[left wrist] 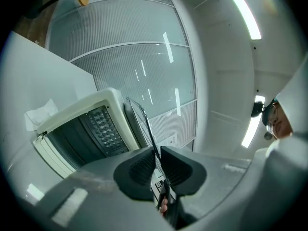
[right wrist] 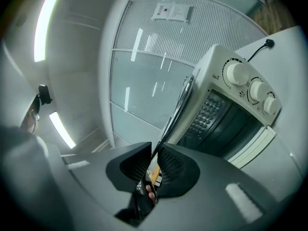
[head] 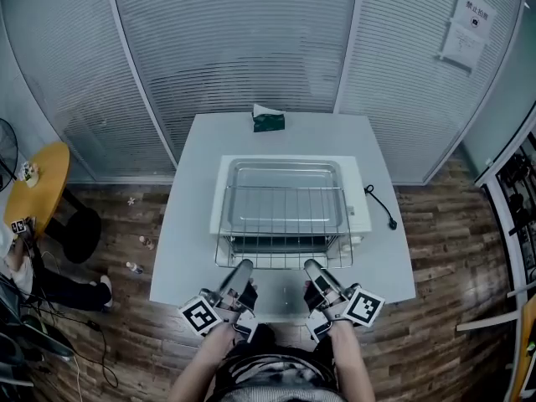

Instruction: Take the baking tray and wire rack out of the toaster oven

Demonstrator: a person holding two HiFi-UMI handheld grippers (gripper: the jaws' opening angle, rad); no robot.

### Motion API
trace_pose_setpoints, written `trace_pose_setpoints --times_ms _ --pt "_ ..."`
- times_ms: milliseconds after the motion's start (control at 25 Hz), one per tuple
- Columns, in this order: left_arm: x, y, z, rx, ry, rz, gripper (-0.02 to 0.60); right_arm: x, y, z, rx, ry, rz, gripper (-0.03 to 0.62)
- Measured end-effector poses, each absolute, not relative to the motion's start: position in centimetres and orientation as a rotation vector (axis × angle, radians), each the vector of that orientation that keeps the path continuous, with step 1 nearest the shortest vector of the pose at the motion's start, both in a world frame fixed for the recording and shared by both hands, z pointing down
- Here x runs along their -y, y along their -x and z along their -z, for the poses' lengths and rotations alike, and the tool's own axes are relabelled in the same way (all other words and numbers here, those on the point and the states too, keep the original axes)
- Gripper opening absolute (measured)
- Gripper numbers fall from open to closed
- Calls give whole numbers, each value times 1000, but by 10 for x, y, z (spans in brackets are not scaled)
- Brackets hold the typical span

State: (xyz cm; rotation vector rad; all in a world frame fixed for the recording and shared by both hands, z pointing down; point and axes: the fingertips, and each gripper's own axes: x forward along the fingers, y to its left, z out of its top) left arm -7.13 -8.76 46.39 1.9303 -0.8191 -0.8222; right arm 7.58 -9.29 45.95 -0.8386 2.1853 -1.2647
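- While I look down from the head view, a round yellow side table (head: pixel 40 178) stands far left on the wood floor, well apart from the white table (head: pixel 193 249) I work at.
- My left gripper (head: pixel 240 266) reaches over the near table edge. In the left gripper view (left wrist: pixel 157 150) its jaws are nearly together, pinched on the thin front wire of the wire rack (left wrist: pixel 144 121).
- That rack (head: pixel 285 212) hangs between my two grippers, out of the cavity. It is roughly level above the toaster oven (head: pixel 358 208) and reaches back over the oven's top.
- A baking tray (head: pixel 285 172) shows at the rack's far end, over the oven roof. I cannot tell whether it rests on the rack or on the oven.
- Both gripper views look past the rack into the oven's dark open cavity, with its door folded down.
- A green pack (head: pixel 268 122) sits at the table's far edge, behind the oven.
- My right gripper (head: pixel 311 265) mirrors the left. In the right gripper view (right wrist: pixel 155 148) its jaws are narrow and clamped on the same front wire of the rack (right wrist: pixel 175 109), which runs up past the oven's (right wrist: pixel 216 61) top corner.
- Three knobs (right wrist: pixel 236 73) line the oven's right side.
- A black power cable (head: pixel 381 208) lies on the table just right of the oven.
- A paper notice (head: pixel 467 25) is stuck to the glass wall at far right.
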Motion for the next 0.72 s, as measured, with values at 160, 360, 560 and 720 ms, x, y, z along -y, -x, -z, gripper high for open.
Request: trace_pose_setpoints --times_ms 160,360,560,720 --pt "110 71 -463 801 -1927 809 36 113 -77 -460 -2175 881 1251 44" --pt "132 70 -463 789 -1920 812 34 136 -77 -461 -2158 907 1228 48" --pt "139 68 -463 826 -1952 788 36 147 -78 -458 -2145 903 1186 54" --pt "137 79 -465 977 -2027 702 184 143 -83 -453 -2192 932 1101 194"
